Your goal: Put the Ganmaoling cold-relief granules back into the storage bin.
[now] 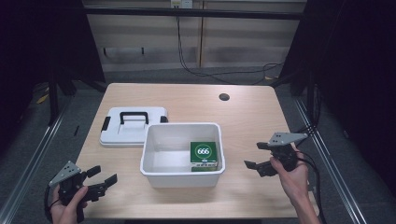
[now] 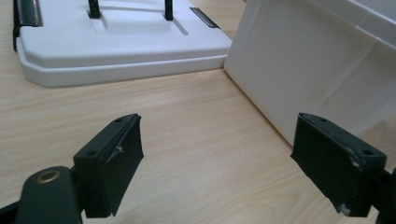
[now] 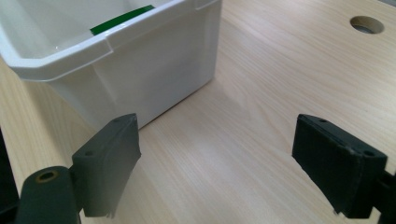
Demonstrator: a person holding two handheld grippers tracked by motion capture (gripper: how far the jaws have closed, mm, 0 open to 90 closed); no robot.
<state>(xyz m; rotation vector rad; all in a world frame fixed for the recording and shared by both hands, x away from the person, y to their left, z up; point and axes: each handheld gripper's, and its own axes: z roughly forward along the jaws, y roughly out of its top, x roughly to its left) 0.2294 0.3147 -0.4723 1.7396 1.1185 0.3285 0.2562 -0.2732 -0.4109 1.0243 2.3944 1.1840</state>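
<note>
Here the white bin (image 1: 182,156) stands near the middle of the wooden bench (image 1: 187,100), open at the top, and everything else is easiest placed from it. Inside the bin, against its right wall and toward the near corner, lies a green box (image 1: 204,155) with a white round mark reading 666 on its upper face; in the right gripper view a strip of that green shows just over the bin's rim (image 3: 122,19). Just behind and to the left of the bin lies its white lid (image 1: 132,126), flat on the bench with the black handle up and black latches at its ends, its near right corner close against the bin's back left corner; the left gripper view shows the lid (image 2: 116,46) and the bin wall (image 2: 322,70) nearly meeting. The left hand-held gripper (image 1: 102,182) is held to the left of the bin, near the bench's front edge, jaws spread wide and pointing toward the bin's left wall with nothing between them but bare wood. The right hand-held gripper (image 1: 258,157) is held to the right of the bin, apart from it, jaws likewise spread and empty, aimed toward the bin's right wall. Far behind the bin, toward the right, a dark round cable hole (image 1: 224,97) sits in the bench top.
</note>
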